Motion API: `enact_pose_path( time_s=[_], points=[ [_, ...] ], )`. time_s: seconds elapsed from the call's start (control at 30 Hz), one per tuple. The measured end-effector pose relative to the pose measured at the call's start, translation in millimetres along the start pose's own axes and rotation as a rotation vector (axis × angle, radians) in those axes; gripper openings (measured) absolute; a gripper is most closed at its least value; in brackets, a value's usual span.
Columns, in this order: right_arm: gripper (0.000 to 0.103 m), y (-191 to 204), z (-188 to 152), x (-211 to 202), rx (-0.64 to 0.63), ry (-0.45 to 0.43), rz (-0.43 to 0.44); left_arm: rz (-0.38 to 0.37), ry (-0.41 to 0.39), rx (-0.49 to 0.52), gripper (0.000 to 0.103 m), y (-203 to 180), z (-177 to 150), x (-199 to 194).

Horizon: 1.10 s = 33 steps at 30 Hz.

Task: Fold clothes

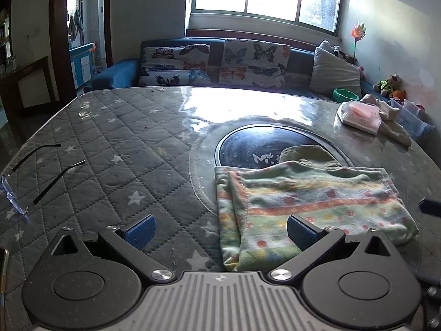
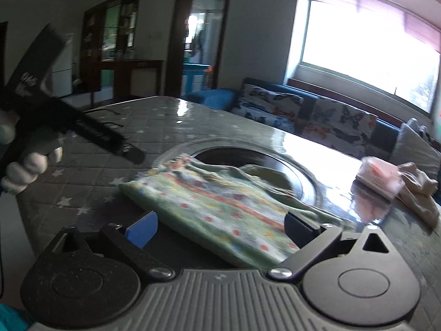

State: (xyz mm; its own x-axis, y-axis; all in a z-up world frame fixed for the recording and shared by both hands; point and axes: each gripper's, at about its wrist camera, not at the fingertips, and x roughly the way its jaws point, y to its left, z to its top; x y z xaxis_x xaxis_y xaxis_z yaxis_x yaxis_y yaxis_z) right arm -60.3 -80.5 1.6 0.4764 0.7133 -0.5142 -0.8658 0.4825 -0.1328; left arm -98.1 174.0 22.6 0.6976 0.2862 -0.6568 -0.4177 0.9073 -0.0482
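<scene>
A folded green cloth with orange stripes and red dots [image 1: 308, 204] lies on the table, partly over a dark round inset [image 1: 256, 149]. My left gripper [image 1: 220, 231] is open and empty above the cloth's near left corner. My right gripper [image 2: 220, 229] is open and empty just above the cloth's near edge [image 2: 220, 209]. The left gripper also shows in the right wrist view [image 2: 132, 154], held by a white-gloved hand at the left, above the table. A dark tip of the right gripper [image 1: 430, 207] shows at the right edge of the left wrist view.
A pair of glasses [image 1: 30, 182] lies on the quilted table cover [image 1: 110, 143] at the left. A pink packet [image 1: 361, 115] and a beige cloth [image 1: 391, 127] sit at the far right. A sofa with butterfly cushions [image 1: 253, 63] stands behind the table.
</scene>
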Motion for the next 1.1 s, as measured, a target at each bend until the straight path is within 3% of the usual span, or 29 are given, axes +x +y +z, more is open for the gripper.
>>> enact_pose_path(
  time_s=[0.37, 0.43, 0.63, 0.9, 1.1],
  points=[
    [0.076, 33.4, 10.6, 27.3, -0.133, 0.063, 0.121, -0.027, 0.053, -0.053, 0.103, 9.1, 11.7, 13.7],
    [0.066, 39.4, 11.8, 34.6, -0.156, 0.081, 0.138, -0.038, 0.06, -0.065, 0.103, 12.8, 13.7, 16.8],
    [0.061, 60.5, 17.8, 52.0, -0.231, 0.097, 0.168, -0.056, 0.084, -0.086, 0.103, 21.8, 16.9, 27.0],
    [0.047, 66.5, 31.6, 76.5, -0.2, 0.119, 0.184, -0.088, 0.099, -0.095, 0.102, 34.5, 19.5, 36.3],
    [0.045, 59.1, 42.2, 88.6, -0.133, 0.12, 0.186, -0.106, 0.105, -0.088, 0.102, 42.6, 21.8, 41.0]
  ],
)
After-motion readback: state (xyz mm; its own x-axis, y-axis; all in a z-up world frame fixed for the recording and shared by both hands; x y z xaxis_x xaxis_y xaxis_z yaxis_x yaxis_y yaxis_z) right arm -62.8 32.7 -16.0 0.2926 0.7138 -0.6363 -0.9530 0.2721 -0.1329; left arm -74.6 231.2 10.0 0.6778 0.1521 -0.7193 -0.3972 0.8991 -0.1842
